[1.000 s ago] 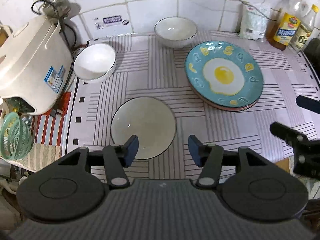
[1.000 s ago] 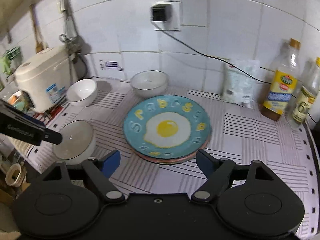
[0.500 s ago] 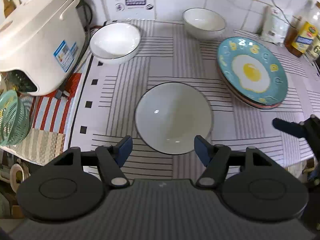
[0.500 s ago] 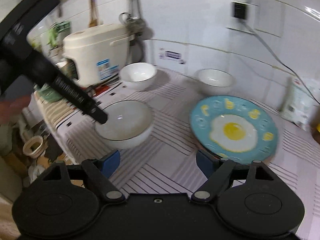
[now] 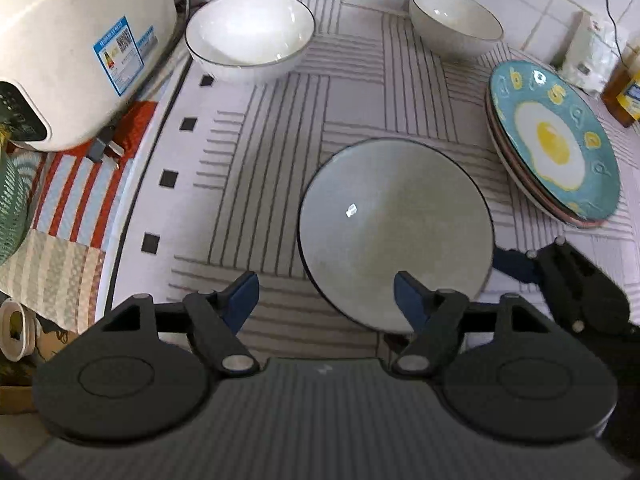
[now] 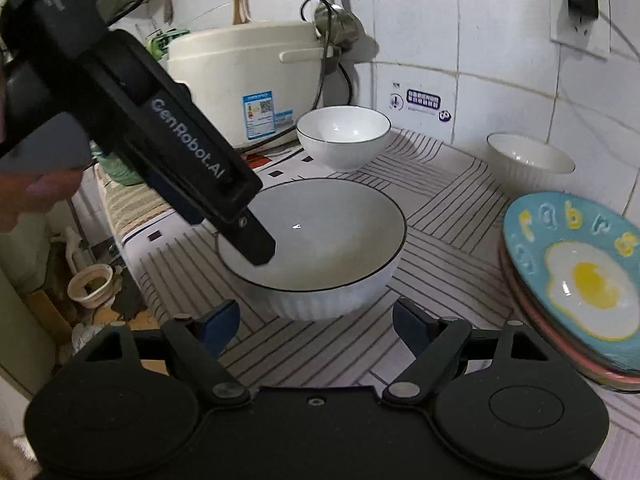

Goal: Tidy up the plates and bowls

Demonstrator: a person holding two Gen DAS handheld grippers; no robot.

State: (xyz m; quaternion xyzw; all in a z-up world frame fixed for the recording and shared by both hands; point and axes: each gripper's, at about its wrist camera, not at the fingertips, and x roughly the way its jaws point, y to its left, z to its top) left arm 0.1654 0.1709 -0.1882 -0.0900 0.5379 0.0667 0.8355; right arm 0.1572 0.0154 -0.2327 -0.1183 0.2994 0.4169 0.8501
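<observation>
The large grey bowl (image 5: pixel 394 232) with a dark rim stands upright on the counter (image 5: pixel 280 152), which carries a cloth with grey stripes. The left hand-held gripper (image 5: pixel 326 294) hangs over the near edge of this bowl and points steeply down. Its jaws stand apart and nothing is pressed between them; its right finger (image 5: pixel 408 294) is over the inside of the bowl near the rim, and its left finger is outside the bowl, over the cloth.

The right hand-held gripper (image 6: pixel 316 320) is low, just in front of the same bowl (image 6: pixel 320 240). Its jaws are wide apart and released, with the ribbed white wall of the bowl in the gap ahead of them; the pads do not touch it.

Two smaller white bowls stand further back: one (image 5: pixel 250 34) just beside the rice cooker (image 5: pixel 72 48), the other (image 5: pixel 454 20) near the tiled wall. To the right of the grey bowl lies a stack of plates, and the top one is a blue plate (image 5: pixel 554 144) with a fried egg picture. Behind it stands a bottle (image 5: pixel 624 92) of oil.
</observation>
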